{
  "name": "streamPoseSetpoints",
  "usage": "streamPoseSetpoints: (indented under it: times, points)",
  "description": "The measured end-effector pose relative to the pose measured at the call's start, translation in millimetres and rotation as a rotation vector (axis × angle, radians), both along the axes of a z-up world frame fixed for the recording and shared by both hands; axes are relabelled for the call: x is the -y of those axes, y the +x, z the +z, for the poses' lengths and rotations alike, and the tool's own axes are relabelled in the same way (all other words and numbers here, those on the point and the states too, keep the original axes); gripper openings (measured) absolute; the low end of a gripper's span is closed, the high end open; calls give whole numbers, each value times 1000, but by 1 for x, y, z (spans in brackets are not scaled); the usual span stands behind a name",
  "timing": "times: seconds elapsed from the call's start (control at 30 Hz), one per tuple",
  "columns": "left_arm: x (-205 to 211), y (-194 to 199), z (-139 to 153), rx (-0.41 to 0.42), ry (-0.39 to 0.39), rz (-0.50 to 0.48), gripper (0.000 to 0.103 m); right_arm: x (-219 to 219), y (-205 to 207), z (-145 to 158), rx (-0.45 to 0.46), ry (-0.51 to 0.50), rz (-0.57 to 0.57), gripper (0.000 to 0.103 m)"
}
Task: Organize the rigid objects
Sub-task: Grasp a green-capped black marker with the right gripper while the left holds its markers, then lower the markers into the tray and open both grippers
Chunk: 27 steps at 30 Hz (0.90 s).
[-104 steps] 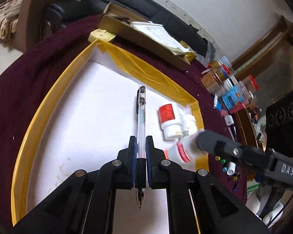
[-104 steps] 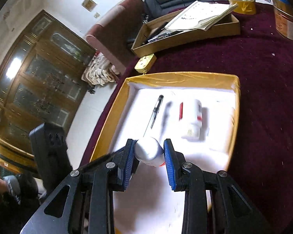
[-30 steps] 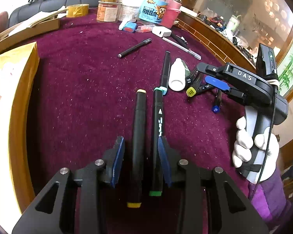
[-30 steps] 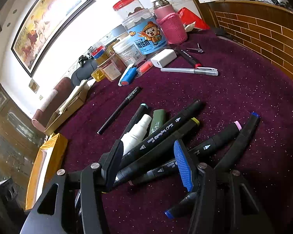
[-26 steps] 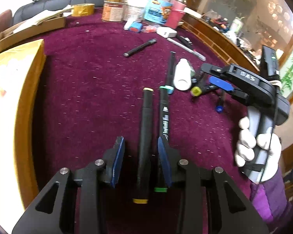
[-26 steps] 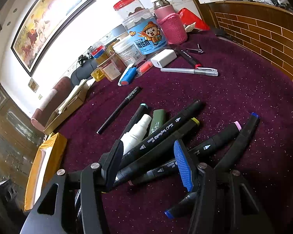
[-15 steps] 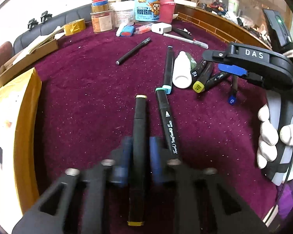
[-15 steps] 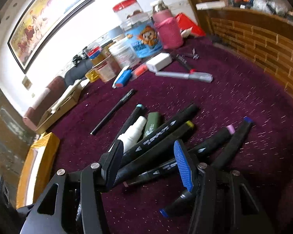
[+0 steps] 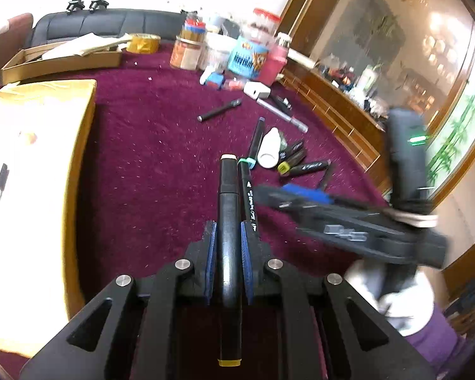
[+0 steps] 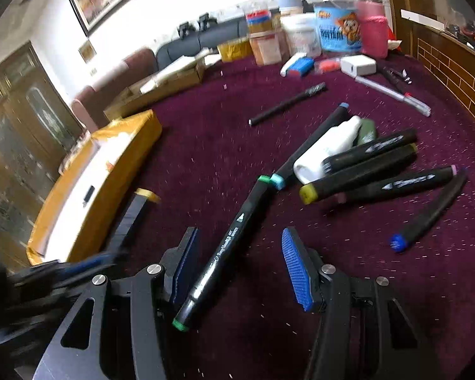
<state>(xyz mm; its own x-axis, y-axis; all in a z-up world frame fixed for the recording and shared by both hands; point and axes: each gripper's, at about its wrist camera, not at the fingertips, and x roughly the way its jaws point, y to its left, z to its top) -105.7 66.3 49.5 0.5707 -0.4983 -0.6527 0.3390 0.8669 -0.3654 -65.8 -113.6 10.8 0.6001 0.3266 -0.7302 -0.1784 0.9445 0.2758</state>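
Observation:
My left gripper (image 9: 227,237) is shut on a black marker with yellow caps (image 9: 228,221), lifted above the maroon cloth. It shows blurred in the right wrist view (image 10: 133,215). A green-capped black marker (image 10: 234,237) lies on the cloth between the fingers of my open right gripper (image 10: 237,253); it also shows in the left wrist view (image 9: 248,190). A heap of black markers (image 10: 364,171) and a white bottle (image 10: 329,148) lie further right. The yellow-edged white tray (image 9: 31,158) is at the left.
Jars and tubs (image 10: 316,38), a white charger (image 10: 359,65), a thin black pen (image 10: 288,104) and a silver pen (image 10: 395,95) sit at the back. A cardboard box (image 9: 60,60) stands behind the tray. A wooden ledge (image 10: 452,72) borders the right.
My left gripper has shut on the yellow-capped marker and lifted it. My right gripper has moved left from the marker heap to straddle the green-capped marker, still open.

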Motion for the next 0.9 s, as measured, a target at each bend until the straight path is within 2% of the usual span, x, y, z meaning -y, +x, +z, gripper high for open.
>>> streamPoseSetpoints:
  times: [0.17, 0.27, 0.37, 0.4, 0.43, 0.63, 0.9]
  points:
    - [-36, -10, 11, 2, -76, 50, 12, -20, 13, -13, -57, -60, -27, 49]
    - [-57, -14, 16, 11, -99, 92, 12, -33, 15, -13, -52, -157, -55, 48]
    - [-81, -17, 21, 20, -122, 138, 12, -43, 11, -12, -42, -230, -53, 21]
    - [-89, -18, 22, 22, -128, 152, 12, -43, 10, -11, -48, -214, -47, 13]
    - [-98, -18, 24, 22, -133, 166, 12, -40, 10, -11, -63, -179, -33, 13]
    - [-135, -13, 32, 37, -117, 231, 12, -21, 4, 7, -70, 54, -3, 13]
    - [-174, 15, 40, 32, -76, 299, 12, -43, 14, 52, -54, 230, 90, 13]
